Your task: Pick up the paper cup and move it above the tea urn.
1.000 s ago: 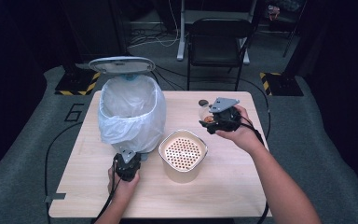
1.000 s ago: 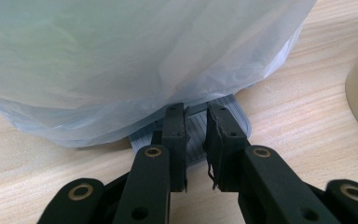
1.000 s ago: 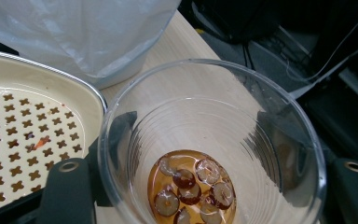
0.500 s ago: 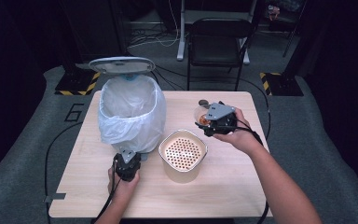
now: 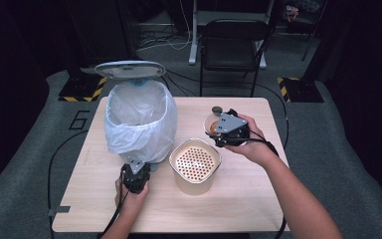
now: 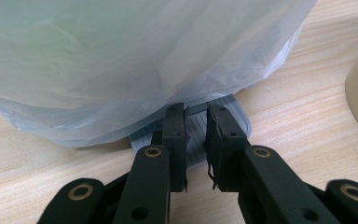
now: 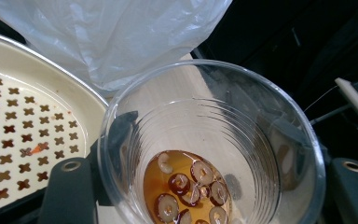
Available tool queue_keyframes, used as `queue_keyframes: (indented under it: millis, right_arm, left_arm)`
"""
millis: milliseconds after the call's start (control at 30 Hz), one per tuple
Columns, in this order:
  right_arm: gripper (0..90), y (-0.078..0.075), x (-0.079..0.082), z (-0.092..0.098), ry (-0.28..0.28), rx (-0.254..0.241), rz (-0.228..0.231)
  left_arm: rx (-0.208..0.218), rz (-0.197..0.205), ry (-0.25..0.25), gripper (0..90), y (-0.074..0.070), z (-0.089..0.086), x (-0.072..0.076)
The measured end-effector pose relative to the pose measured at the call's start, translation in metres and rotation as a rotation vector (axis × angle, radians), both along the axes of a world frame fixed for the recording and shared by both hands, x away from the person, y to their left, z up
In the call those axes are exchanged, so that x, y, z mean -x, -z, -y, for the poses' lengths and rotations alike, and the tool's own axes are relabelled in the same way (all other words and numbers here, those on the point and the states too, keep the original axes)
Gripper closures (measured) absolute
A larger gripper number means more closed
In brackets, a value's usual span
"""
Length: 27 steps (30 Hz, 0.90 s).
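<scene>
A pedal bin [image 5: 139, 119] lined with a white plastic bag stands at the table's left, its lid [image 5: 129, 68] raised. My left gripper [image 5: 135, 172] is shut at the bin's foot, its jaws nearly together and resting on the grey ribbed pedal [image 6: 233, 109] under the bag [image 6: 121, 46]. A cream container with a perforated strainer top [image 5: 195, 162] sits mid-table. My right gripper [image 5: 224, 134] is shut on a clear plastic cup [image 5: 213, 125], held just right of and beyond the strainer. Amber liquid with sliced fruit pieces [image 7: 186, 186] fills the bottom of the cup [image 7: 214, 116].
The strainer top [image 7: 23, 126] and bag [image 7: 112, 32] lie close to the cup. A small dark round object [image 5: 217, 109] sits on the table [image 5: 258, 199] behind the cup. A folding chair [image 5: 231, 45] and cables stand beyond the far edge.
My right gripper has carried the cup slightly left and nearer, toward the strainer container. The left gripper stays on the pedal and the lid stays up.
</scene>
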State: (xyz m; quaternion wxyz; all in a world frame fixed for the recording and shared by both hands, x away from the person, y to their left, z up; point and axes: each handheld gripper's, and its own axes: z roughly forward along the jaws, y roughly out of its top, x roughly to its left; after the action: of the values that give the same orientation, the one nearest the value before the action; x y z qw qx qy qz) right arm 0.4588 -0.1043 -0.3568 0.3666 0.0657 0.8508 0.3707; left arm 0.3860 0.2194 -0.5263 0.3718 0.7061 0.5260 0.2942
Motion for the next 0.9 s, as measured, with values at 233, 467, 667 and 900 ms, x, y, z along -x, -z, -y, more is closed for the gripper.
queue_keyframes:
  millis: [233, 467, 667, 900]
  right_arm:
    - [32.0, 0.002, 0.006, -0.004, -0.018, 0.044, 0.061]
    - [32.2, 0.003, 0.013, -0.009, -0.046, 0.075, 0.097]
    - [32.2, 0.006, 0.016, -0.012, -0.057, 0.102, 0.115]
    - [32.2, 0.011, 0.019, -0.018, -0.078, 0.166, 0.179]
  left_arm:
    - [0.000, 0.000, 0.000, 77.8, 0.000, 0.000, 0.000]
    - [0.000, 0.001, -0.001, 77.8, 0.000, 0.000, 0.000]
    - [0.000, 0.001, -0.001, 77.8, 0.000, 0.000, 0.000]
    - [-0.002, 0.002, 0.000, 77.8, 0.000, 0.000, 0.000]
